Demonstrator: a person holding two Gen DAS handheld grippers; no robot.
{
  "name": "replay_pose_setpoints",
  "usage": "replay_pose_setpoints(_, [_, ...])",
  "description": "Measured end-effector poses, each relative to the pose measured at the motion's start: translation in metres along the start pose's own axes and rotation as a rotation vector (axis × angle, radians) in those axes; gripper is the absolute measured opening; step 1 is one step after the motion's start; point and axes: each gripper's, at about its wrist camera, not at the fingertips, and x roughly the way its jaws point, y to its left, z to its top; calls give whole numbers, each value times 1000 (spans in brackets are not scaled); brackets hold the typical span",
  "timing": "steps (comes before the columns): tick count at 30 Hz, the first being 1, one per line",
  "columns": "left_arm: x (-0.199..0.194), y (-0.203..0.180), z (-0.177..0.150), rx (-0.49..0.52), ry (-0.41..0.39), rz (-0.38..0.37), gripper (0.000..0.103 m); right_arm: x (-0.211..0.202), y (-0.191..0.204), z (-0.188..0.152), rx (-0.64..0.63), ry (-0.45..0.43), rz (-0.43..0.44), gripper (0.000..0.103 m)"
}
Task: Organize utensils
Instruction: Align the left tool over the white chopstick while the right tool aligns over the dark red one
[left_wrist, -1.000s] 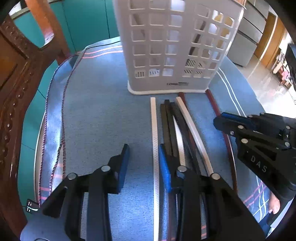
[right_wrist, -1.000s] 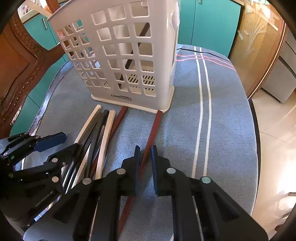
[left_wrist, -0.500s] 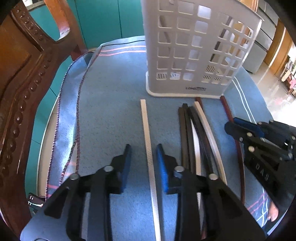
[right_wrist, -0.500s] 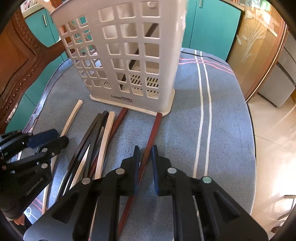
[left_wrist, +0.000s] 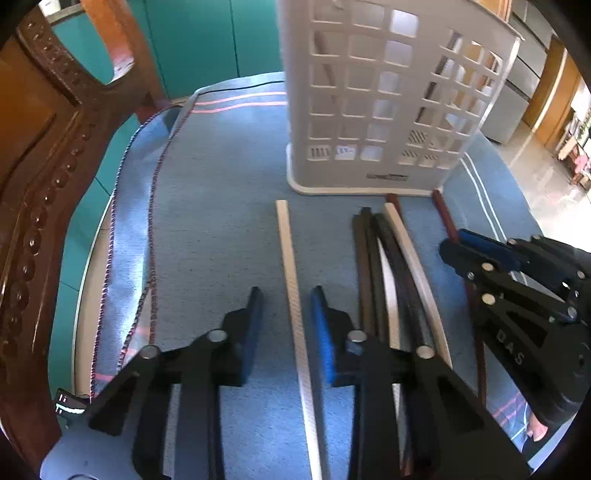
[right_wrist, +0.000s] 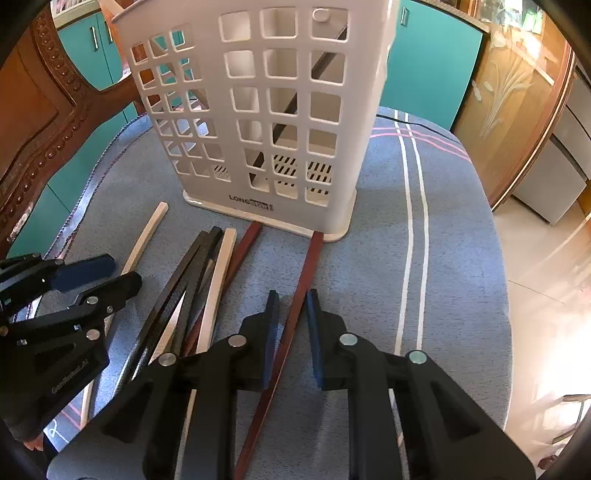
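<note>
Chopsticks lie in a loose row on a blue cloth (left_wrist: 221, 177) over a round table, lower half of both frames, ends toward a white lattice holder (right_wrist: 258, 110) standing upright at top centre. Carved wooden chair back (left_wrist: 40, 177) fills the left edge of the left wrist view.

White lattice holder: one dark stick (right_wrist: 291, 107) leans inside it, seen through the holes.

Dark bundle (left_wrist: 373, 266), centre right of the left wrist view: several black sticks and a pale one lying close together, some overlapping.

Reddish-brown chopstick (right_wrist: 295, 314), lower centre of the right wrist view, far end touching the holder's base. A second reddish stick (right_wrist: 240, 254) lies to its left.

Pale chopstick (left_wrist: 291, 295), alone, centre of the left wrist view, apart from the bundle.

Left gripper (left_wrist: 286, 299): fingers either side of the pale chopstick, a clear gap on each side, pads not touching it; jaws closing.

Right gripper (right_wrist: 291, 302): fingers narrowly parted, straddling the reddish-brown chopstick. A slim gap shows by the right pad; the left pad is just beside the stick, contact not certain. Not clenched on it.
</note>
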Motion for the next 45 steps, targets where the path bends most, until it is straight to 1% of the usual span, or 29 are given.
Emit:
replay_pose_setpoints(2, [-1,-3,-1,14,1,-7,15,-1,1,0,-11,3,1,14])
replay_pose_setpoints(5, [-2,-7,-3,30,10,-17,11,-3,1,0,-37,23,18,12])
replay_pose_setpoints(7, [-4,-9,-5,37,20,-44,11,-6,4,-3,-123,50,33,12])
replay_pose_setpoints(8, [-6,-8,-6,40,30,-79,11,-9,3,-4,-149,62,43,11])
replay_pose_setpoints(10, [-7,-6,-7,40,34,-100,11,-12,-3,-5,-164,67,37,11])
replay_pose_setpoints(13, [-7,-3,-8,27,35,-94,11,-11,-9,-5,-143,72,26,11])
replay_pose_setpoints(15, [-6,-5,-7,25,33,-79,15,-11,-7,-5,-143,68,15,12])
replay_pose_setpoints(17, [-5,-9,-6,33,29,-71,29,-10,-4,-5,-147,66,4,12])
replay_pose_setpoints(18, [-5,-12,-6,40,27,-67,32,-10,-2,-5,-148,64,0,12])
replay_pose_setpoints(19, [-4,-16,-6,50,25,-62,37,-10,1,-5,-148,62,-2,12])
replay_pose_setpoints(20, [-4,-18,-6,56,23,-54,39,-10,3,-5,-147,61,-4,13])
replay_pose_setpoints(22, [-4,-20,-6,57,20,-46,40,-14,3,-10,-144,58,-7,15])
replay_pose_setpoints(24, [-4,-17,-6,51,21,-46,43,-15,6,-13,-134,54,-15,21])
replay_pose_setpoints(25, [-4,-16,-6,49,21,-45,46,-14,5,-14,-129,53,-15,22])
replay_pose_setpoints(27, [-4,-15,-7,47,20,-44,47,-15,2,-14,-114,54,-12,26])
replay_pose_setpoints(34, [-3,-8,-5,40,18,-31,50,-17,6,-15,-116,48,-18,26])
replay_pose_setpoints(38, [-2,-6,-4,37,18,-20,54,-17,7,-14,-116,47,-22,28])
replay_pose_setpoints(45, [-2,0,-3,32,19,-10,59,-17,8,-15,-117,47,-23,29])
